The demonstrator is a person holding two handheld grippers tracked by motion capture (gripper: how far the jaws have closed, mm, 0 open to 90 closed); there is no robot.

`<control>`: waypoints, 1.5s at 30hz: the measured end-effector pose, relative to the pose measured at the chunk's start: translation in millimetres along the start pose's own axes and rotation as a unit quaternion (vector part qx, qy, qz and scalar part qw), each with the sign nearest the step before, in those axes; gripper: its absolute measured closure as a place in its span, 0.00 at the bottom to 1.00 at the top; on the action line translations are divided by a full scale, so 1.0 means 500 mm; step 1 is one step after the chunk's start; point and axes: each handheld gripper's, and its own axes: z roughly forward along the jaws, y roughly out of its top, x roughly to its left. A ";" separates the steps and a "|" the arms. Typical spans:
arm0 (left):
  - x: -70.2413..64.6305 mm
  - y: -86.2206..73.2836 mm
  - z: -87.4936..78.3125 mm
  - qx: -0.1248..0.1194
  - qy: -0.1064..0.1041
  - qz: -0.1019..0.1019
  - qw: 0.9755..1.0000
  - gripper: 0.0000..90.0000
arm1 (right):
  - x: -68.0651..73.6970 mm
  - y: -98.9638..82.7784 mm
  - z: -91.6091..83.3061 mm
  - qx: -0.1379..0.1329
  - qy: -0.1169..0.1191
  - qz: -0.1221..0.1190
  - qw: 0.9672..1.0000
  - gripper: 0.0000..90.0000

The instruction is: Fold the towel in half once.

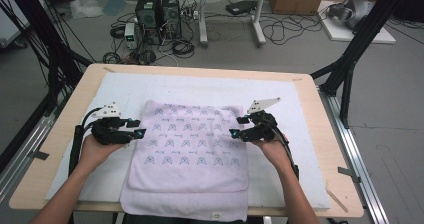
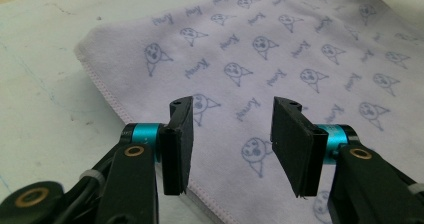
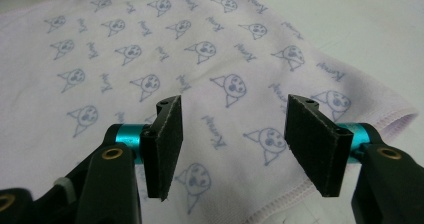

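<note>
A pale lilac towel printed with small blue cat faces lies folded on the white mat, its near end hanging over the table's front edge. My left gripper hovers at the towel's left edge, jaws open and nothing between them; in the left gripper view the left gripper stands just above the towel and its stitched hem. My right gripper sits over the towel's right edge, also open and empty. In the right gripper view the right gripper hangs above the towel near its corner.
A white mat covers most of the wooden table. Black frame legs stand at both sides of the table. Computer boxes, cables and cardboard lie on the floor beyond the far edge.
</note>
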 end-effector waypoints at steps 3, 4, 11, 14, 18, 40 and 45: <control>0.002 0.011 0.002 0.000 0.002 0.002 1.000 0.58 | -0.006 0.004 0.002 0.006 0.001 0.005 1.000 0.44; 0.002 0.012 0.002 -0.004 0.004 0.002 1.000 0.58 | -0.008 0.007 0.002 0.005 0.001 0.002 1.000 0.44; 0.020 0.024 0.011 0.004 0.009 -0.002 1.000 0.59 | -0.026 0.027 0.003 0.014 -0.003 0.000 1.000 0.44; 0.037 0.038 0.018 0.003 0.017 -0.005 1.000 0.59 | -0.040 0.039 0.003 0.018 -0.010 -0.001 1.000 0.44; 0.066 0.065 0.035 0.007 0.028 -0.007 1.000 0.60 | -0.066 0.056 0.006 0.030 -0.017 0.001 0.999 0.44; 0.166 0.048 0.171 0.054 0.052 -0.063 0.995 0.95 | -0.181 0.015 0.119 0.079 -0.017 0.050 0.995 0.96; 0.178 0.113 0.133 -0.005 0.097 -0.072 0.993 0.96 | -0.204 0.076 0.071 0.052 -0.063 0.054 0.995 0.97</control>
